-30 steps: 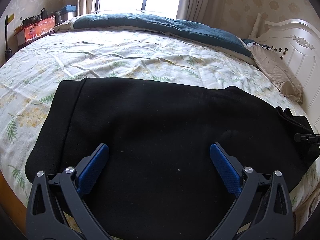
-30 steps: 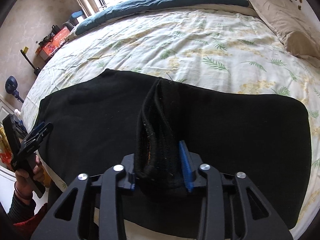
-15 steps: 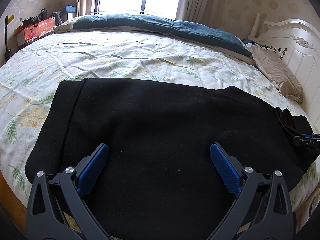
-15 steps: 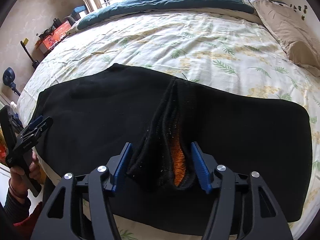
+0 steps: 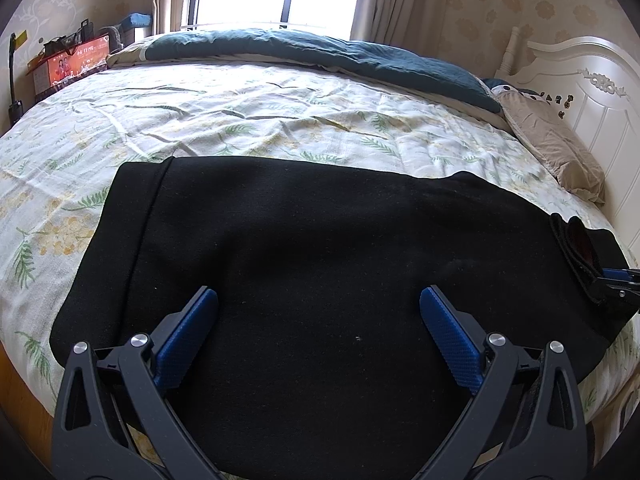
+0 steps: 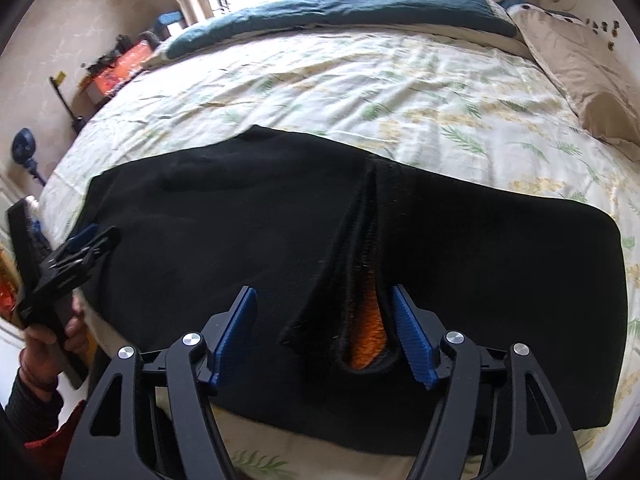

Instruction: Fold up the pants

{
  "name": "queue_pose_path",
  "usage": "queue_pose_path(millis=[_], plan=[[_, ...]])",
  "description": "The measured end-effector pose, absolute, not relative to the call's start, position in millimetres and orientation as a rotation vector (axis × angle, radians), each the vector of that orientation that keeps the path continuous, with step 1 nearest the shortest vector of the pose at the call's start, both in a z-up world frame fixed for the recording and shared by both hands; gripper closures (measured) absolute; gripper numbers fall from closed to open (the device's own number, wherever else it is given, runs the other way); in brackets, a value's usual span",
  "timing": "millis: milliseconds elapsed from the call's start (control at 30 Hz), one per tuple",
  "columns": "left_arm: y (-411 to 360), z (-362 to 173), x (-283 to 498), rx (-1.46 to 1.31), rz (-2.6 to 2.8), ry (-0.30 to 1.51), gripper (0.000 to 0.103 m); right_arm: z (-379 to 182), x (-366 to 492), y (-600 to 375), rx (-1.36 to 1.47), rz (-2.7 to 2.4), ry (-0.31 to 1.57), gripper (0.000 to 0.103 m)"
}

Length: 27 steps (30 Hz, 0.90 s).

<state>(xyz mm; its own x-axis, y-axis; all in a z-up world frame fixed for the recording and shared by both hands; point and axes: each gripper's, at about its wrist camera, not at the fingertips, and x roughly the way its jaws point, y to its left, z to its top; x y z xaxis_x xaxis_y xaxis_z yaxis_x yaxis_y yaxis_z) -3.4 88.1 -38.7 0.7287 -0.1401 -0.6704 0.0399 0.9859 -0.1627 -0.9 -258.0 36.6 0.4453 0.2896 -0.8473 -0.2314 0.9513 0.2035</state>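
Bedsheet (image 5: 248,120), one, leaf-printed, carries one pair of black pants (image 5: 320,260) spread flat along the near edge. One teal blanket (image 5: 320,52) lies far side, one beige pillow (image 5: 560,148) by the headboard. Left gripper (image 5: 319,320) gapes wide, holding nothing. Right gripper (image 6: 325,324) spread wide too, a raised orange-lined fold between its fingers, ungripped.

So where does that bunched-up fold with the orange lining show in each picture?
Left wrist view: the raised fold of the black fleece pants sits at the far right edge.
Right wrist view: the fold stands centre, between open jaws.
Shared landmark: the beige pillow.
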Motion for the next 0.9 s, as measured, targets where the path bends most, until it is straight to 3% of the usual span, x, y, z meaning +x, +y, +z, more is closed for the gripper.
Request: queue_pose_path(millis=[167,300,467,600,633,667,733,767,900], plan=[[89,-37,-3,-0.139,-0.107,0.751,0.002,69,-16,-287,0.204,0.459,0.973,0.033],[90,-37,-3,-0.136,-0.111,0.749,0.002,90,-12,-394,0.409,0.320,0.851,0.024],[87,-38,-4,-0.126,-0.096,0.740,0.002,31,18,-523,0.741,0.153,0.925,0.024],[86,-38,-2,-0.125,-0.089,0.747,0.002,-10,41,-541,0.888,0.253,0.980,0.024],[86,-38,-1,-0.125,-0.088,0.751,0.002,-17,45,-541,0.897,0.266,0.993,0.028],[86,-38,-1,-0.124,-0.088,0.753,0.002,-22,49,-539,0.892,0.278,1.000,0.050],[87,-38,0,-0.122,-0.088,0.757,0.002,-29,55,-537,0.881,0.282,1.019,0.065],[86,-38,0,-0.120,-0.088,0.758,0.002,-32,58,-537,0.868,0.272,1.033,0.069],[84,-39,-2,-0.110,-0.082,0.755,0.002,-36,57,-536,0.872,0.287,1.030,0.070]])
